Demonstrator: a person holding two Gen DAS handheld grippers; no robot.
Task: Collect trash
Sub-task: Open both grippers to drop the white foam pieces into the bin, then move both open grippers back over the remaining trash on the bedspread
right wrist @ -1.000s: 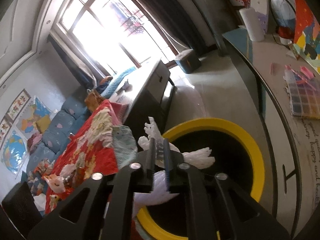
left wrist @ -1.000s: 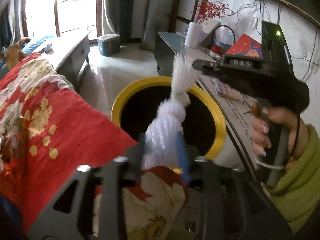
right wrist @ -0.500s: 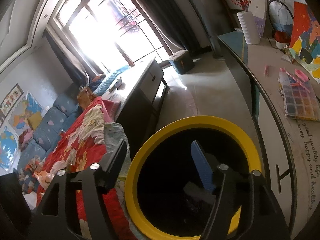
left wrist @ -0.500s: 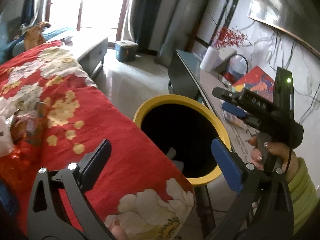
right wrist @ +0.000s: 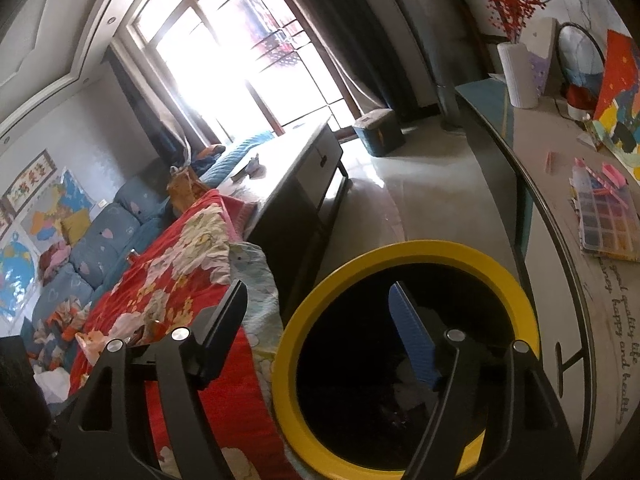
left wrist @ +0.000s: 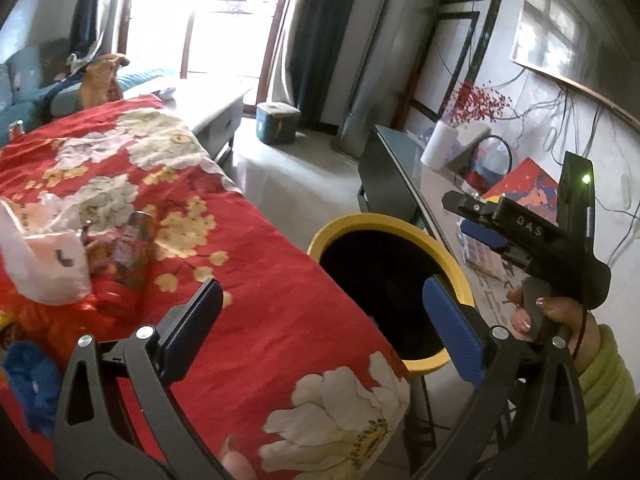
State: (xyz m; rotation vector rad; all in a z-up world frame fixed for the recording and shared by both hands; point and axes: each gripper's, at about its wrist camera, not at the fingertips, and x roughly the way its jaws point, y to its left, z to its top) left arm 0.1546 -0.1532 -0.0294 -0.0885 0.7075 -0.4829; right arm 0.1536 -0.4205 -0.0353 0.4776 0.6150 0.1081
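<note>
Trash from a second ago, the white twisted bag that both tools pinched over the bin, is gone from their grip: by half a second ago both claws had sprung wide and pale scraps lay down in the dark of the bin (right wrist: 404,264), where the right wrist view shows crumpled white pieces at the bottom. That drop reads as one piece of the job finished, with more to fetch. Bedspread (left wrist: 260,280), red with big flowers, fills the left wrist view, and the bin's yellow rim sits hard against its edge; a desk (right wrist: 560,184) with a bead box runs along the bin's other side. Since the drop the left tool has swung away from the bin toward the bed, so that the remaining litter now shows on the cloth: a white plastic bag (left wrist: 44,264) and, just beside it, a crinkled foil wrapper (left wrist: 128,248). Left gripper (left wrist: 320,320) hangs above the spread with its fingers spread wide and nothing between them, tilted toward that litter. Right gripper (right wrist: 320,332) hovers over the bin mouth, likewise agape and empty, one finger over the bed edge and the blue-padded one over the opening, held in a hand (left wrist: 552,316) with a green sleeve.
</note>
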